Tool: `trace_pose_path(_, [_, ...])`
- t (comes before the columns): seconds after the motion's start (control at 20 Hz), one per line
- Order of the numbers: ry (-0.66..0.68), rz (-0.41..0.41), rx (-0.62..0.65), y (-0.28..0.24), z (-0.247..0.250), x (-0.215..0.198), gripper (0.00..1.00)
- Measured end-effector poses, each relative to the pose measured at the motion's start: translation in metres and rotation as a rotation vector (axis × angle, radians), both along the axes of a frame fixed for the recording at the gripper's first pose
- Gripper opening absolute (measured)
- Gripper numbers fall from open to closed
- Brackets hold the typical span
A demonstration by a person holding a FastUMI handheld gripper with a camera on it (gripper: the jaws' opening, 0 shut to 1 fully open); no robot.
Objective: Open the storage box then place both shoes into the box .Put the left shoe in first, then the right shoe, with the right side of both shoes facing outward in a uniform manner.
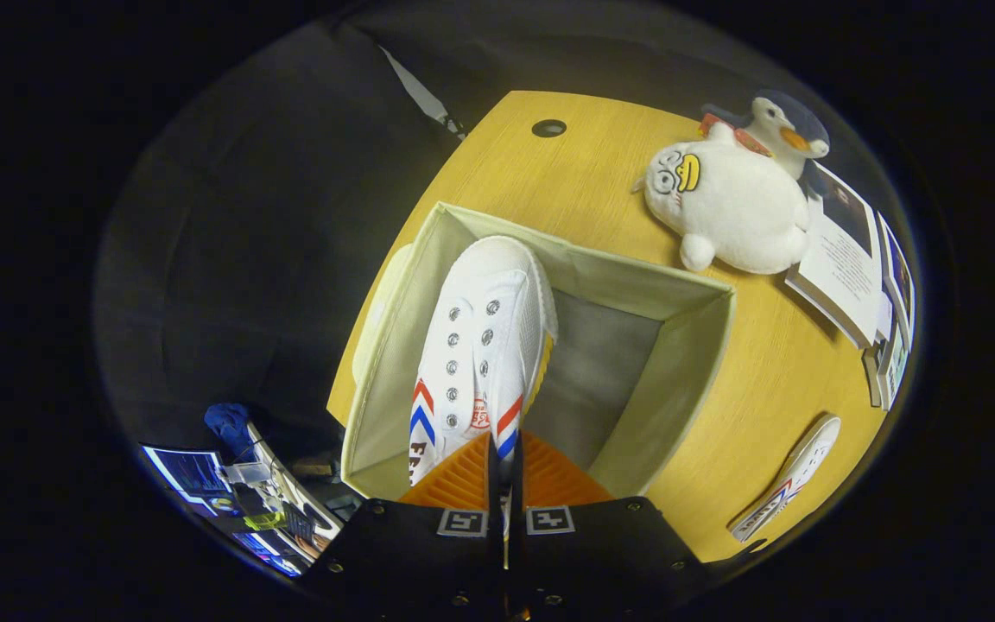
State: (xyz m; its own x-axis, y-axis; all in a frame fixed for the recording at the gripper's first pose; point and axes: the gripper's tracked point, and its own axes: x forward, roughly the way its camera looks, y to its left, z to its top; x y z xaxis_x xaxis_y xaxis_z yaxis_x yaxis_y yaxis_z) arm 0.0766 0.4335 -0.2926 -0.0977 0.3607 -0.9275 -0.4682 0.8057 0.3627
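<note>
- Gripper (504, 466) clamping white shoe (480, 345) by the heel, hanging inside open storage box (687, 363).
- Second shoe (787, 479) lying right of box on table (549, 190); plush toys (731, 207), books (843, 259) resting far right.

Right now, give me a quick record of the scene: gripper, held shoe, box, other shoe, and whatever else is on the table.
gripper: shut on the white shoe
white shoe: held at its heel end, toe pointing into the storage box
storage box: open, on the yellow table
second shoe: lying on the table, outside the box
other items: white plush toy, penguin plush, books
</note>
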Motion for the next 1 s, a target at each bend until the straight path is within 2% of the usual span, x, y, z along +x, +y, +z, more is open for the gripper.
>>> trace_pose_path(0.1, [0.000,0.010,0.044,0.008,0.006,-0.004,0.21])
trace_pose_path(0.25, [-0.092,0.051,0.040,-0.005,0.021,0.011,0.79])
trace_pose_path(0.65, [-0.146,0.002,0.117,-0.055,0.086,0.016,0.78])
trace_pose_path(1.0, [-0.172,-0.071,0.151,-0.119,0.112,0.013,0.79])
